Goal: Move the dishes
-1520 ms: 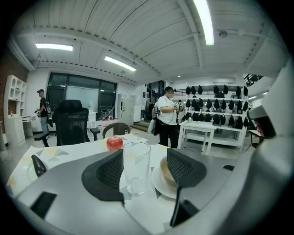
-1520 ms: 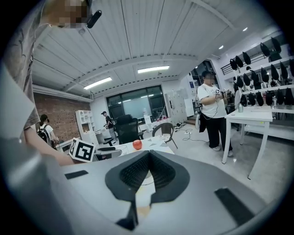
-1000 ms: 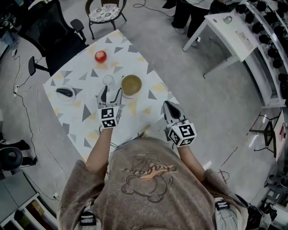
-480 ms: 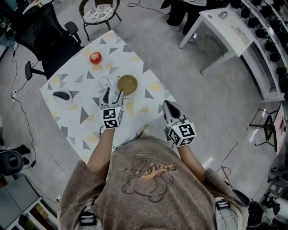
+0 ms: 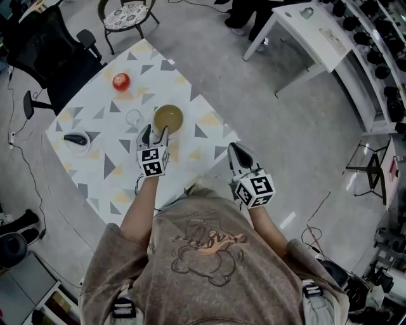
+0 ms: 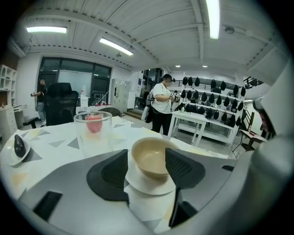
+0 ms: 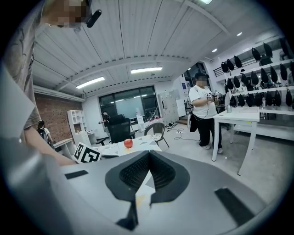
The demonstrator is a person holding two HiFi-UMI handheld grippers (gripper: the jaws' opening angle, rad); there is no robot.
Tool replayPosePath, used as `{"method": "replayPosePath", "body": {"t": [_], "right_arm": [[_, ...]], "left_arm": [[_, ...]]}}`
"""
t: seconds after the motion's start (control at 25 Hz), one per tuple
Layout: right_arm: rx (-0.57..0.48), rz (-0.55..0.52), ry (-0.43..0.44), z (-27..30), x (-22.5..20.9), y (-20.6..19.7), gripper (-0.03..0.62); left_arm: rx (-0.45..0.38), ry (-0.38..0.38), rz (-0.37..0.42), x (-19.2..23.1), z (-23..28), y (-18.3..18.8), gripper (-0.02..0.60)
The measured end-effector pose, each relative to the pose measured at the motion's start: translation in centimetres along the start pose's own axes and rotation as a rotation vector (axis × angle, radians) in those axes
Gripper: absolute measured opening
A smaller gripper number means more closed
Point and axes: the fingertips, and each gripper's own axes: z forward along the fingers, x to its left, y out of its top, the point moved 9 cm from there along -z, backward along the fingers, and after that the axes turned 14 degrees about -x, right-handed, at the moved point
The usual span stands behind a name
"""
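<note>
A tan bowl rests on a white saucer near the middle of the patterned table. My left gripper is open just short of the bowl, its jaws framing the bowl and saucer without touching them. A clear glass stands left of the bowl, and a red apple lies farther back. My right gripper hangs shut and empty off the table's right edge.
A small white dish holding a dark object sits at the table's left. A black office chair and a cushioned chair stand behind the table. A white desk and a standing person are at the right.
My left gripper has moved forward toward the bowl, and its jaws now reach the bowl's near rim. The right gripper has barely moved.
</note>
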Motion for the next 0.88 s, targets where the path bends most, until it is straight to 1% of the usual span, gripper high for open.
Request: {"method": "replayPosePath", "body": {"t": [0.24,0.56,0.76,0.88], "right_arm": [[0.017,0.000,-0.020,-0.2,-1.0,-0.1,0.002],[0.028,0.006,-0.030,-0.3,-1.6,-0.3,0.002],[0.028,0.009,-0.029,-0.2,-1.8,-0.4,0.002],[0.028,0.010,-0.031,-0.2,-1.8,-0.5,0.002]], "left_arm": [[0.080,0.032,-0.023,0.5,1.5,-1.3,0.249],[0.120,0.047,-0.075,0.4,2.4,-1.5,0.200],[0.150,0.072,-0.117,0.8,2.9,-1.4,0.118],[0.161,0.083,-0.130,0.9,3.0,-1.2,0.082]]}}
